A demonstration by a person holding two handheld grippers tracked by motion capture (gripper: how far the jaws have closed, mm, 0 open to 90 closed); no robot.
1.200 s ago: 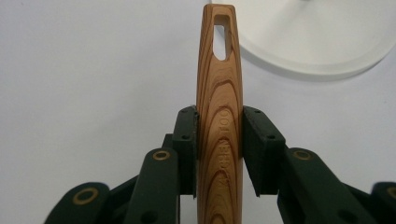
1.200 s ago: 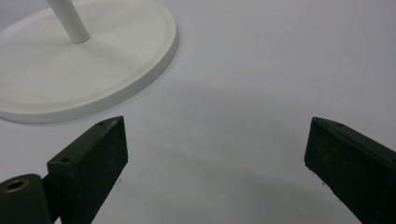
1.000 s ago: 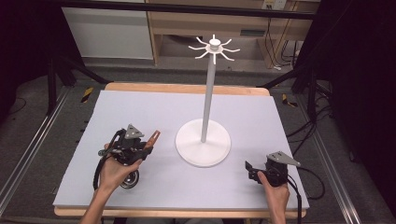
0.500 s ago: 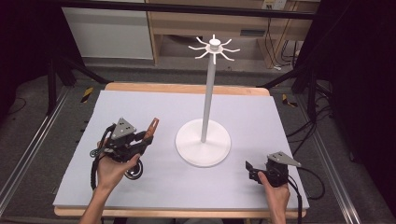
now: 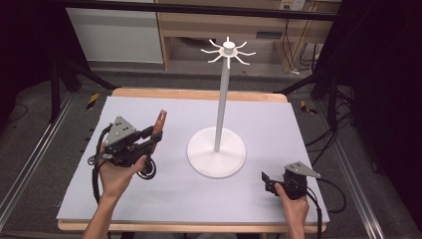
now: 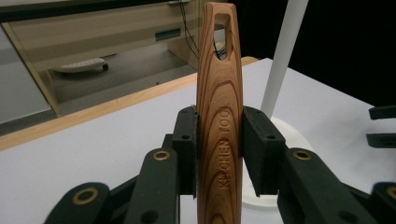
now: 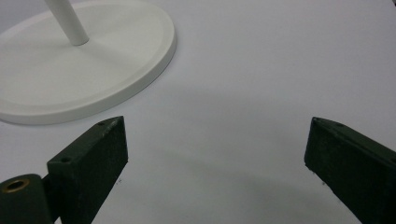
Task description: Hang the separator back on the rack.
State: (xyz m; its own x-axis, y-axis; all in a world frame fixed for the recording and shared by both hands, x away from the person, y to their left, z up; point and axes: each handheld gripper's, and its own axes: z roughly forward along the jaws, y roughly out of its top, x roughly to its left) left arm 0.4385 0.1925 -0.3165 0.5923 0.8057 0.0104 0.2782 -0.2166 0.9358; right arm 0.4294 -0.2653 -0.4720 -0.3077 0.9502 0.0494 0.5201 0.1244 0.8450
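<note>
A wooden kitchen tool handle point(image 6: 219, 116) with a slot near its tip stands between the pads of my left gripper point(image 6: 218, 135), which is shut on it. In the high view the left gripper point(image 5: 152, 138) is lifted over the left of the table, and the handle point(image 5: 159, 121) points up and away toward the white stand point(image 5: 216, 152). The tool's lower end is hidden by the gripper and hand. My right gripper point(image 5: 266, 181) rests near the front right, open with nothing between its jaws point(image 7: 215, 154).
The stand's round base point(image 7: 84, 79) carries a thin pole point(image 5: 222, 99) topped by a ring of several hooks point(image 5: 228, 50). The grey mat point(image 5: 278, 124) covers the wooden table. Cables trail from both grippers. Shelving stands behind the table.
My left gripper has risen off the mat with the wooden tool and drifted slightly toward the stand. The right gripper has not moved.
</note>
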